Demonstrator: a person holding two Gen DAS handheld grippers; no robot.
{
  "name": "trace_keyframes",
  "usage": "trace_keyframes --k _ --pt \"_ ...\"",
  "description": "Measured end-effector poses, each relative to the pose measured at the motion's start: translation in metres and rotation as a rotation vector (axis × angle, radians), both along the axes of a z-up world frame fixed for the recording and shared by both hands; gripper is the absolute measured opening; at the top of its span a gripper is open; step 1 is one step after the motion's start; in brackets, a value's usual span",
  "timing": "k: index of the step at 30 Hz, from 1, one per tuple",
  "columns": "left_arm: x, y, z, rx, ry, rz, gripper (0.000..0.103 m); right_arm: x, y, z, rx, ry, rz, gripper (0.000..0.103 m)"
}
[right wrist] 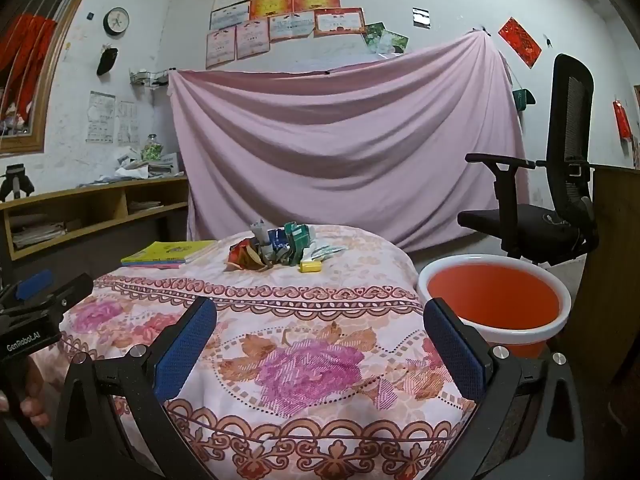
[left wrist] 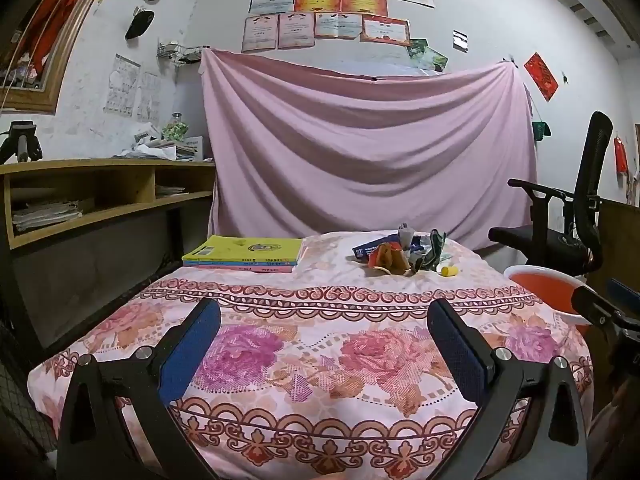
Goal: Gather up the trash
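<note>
A pile of crumpled wrappers and paper trash [left wrist: 402,251] [right wrist: 276,248] lies at the far end of the floral-covered table [left wrist: 320,344] [right wrist: 304,320], with a small yellow cylinder [left wrist: 449,271] [right wrist: 311,267] beside it. An orange bucket with a white rim [right wrist: 494,300] [left wrist: 544,286] stands to the table's right. My left gripper [left wrist: 324,324] is open and empty above the near table edge. My right gripper [right wrist: 320,322] is open and empty, also near the front edge. Each gripper shows at the side of the other's view.
A stack of books with a yellow cover [left wrist: 244,254] [right wrist: 170,254] lies at the table's far left. A black office chair [right wrist: 560,208] stands behind the bucket. A wooden shelf [left wrist: 100,196] runs along the left wall. A pink sheet [left wrist: 368,148] hangs behind.
</note>
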State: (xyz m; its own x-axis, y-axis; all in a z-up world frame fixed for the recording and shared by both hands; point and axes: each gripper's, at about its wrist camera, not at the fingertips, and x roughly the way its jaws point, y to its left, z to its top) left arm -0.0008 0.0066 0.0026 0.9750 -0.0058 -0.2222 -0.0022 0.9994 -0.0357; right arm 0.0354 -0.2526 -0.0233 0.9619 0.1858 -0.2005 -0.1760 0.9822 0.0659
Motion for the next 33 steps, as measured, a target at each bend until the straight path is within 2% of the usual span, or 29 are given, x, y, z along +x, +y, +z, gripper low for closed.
trace_keyframes --k 33 --pt "-0.002 -0.0055 -0.0005 0.013 -0.012 0.002 0.101 0.0034 -0.0002 -0.0042 0.011 0.021 0.005 0.103"
